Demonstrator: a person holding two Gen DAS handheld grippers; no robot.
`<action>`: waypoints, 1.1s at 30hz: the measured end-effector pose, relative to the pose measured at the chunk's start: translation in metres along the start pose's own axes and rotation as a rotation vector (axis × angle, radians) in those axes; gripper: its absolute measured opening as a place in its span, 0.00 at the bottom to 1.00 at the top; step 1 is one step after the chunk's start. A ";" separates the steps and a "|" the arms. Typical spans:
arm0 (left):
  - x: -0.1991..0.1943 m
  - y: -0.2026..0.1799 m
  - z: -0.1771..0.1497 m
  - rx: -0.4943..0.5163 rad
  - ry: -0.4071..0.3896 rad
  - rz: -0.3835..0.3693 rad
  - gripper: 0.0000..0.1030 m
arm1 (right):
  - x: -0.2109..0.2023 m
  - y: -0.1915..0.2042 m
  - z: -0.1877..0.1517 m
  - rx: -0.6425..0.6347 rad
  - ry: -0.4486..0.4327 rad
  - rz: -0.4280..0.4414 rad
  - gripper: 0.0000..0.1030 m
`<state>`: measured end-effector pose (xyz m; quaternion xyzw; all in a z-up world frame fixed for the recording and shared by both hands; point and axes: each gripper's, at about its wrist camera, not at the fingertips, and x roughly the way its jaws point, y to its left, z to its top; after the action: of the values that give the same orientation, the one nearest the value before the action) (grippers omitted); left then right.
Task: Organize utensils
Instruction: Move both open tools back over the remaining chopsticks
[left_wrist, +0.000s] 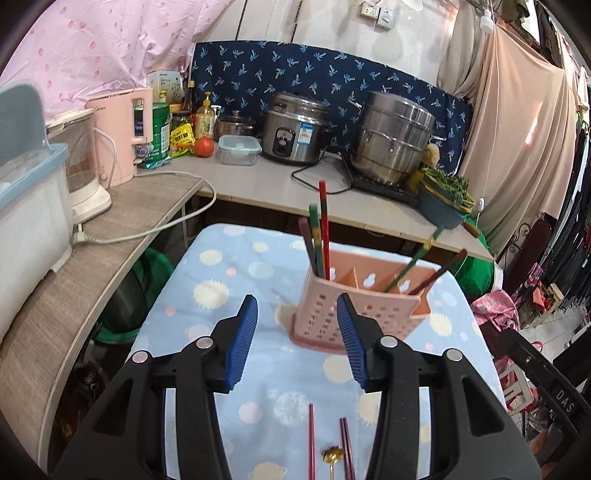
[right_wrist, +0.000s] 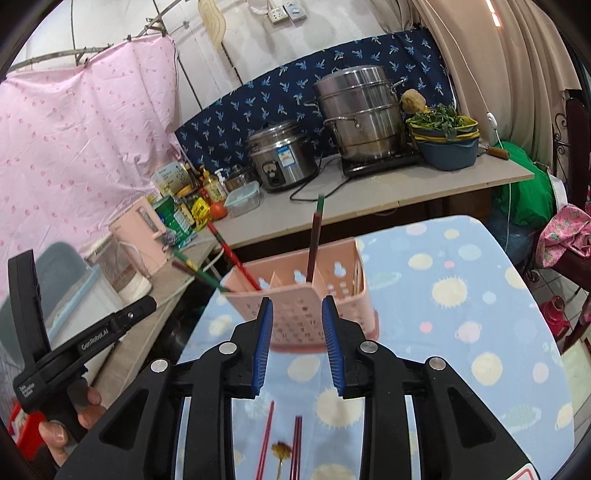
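Both tongs hang empty above the cloth-covered counter (left_wrist: 207, 280): left tongs (left_wrist: 297, 343) spread wide, right tongs (right_wrist: 297, 343) parted more narrowly, nothing between the blue pads of either. I read both as lined up over the loose utensils near the counter's front edge. Pink perforated holder (left_wrist: 354, 314) stands upright towards the far end of the counter, divided into compartments, so sticks lean where they are dropped. Chopsticks already in it, left view: three (left_wrist: 321, 236) together at its left end, two (left_wrist: 424, 258) slanting out at its right end. Not yet sorted, lying flat between the tongs' arms: one single red chopstick (left_wrist: 311, 439), one close pair (left_wrist: 346, 446), and one gold spoon (left_wrist: 331, 456) between them, its handle cut off by the frame. My hand (right_wrist: 70, 421) grips the left tool's handle, seen from the right view. Pots and a rice cooker stand beyond on a separate worktop
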<state>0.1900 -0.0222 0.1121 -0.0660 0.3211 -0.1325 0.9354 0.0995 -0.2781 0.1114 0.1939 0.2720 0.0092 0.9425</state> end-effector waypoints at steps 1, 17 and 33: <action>-0.001 0.001 -0.005 0.001 0.006 0.001 0.41 | -0.001 0.000 -0.007 -0.002 0.012 0.001 0.26; -0.006 0.016 -0.113 0.041 0.181 0.029 0.41 | -0.004 -0.009 -0.128 -0.043 0.256 -0.040 0.26; -0.011 0.016 -0.189 0.083 0.340 0.018 0.41 | -0.019 0.011 -0.213 -0.156 0.409 -0.042 0.26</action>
<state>0.0685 -0.0114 -0.0331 -0.0014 0.4695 -0.1466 0.8707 -0.0257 -0.1934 -0.0401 0.1088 0.4600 0.0496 0.8798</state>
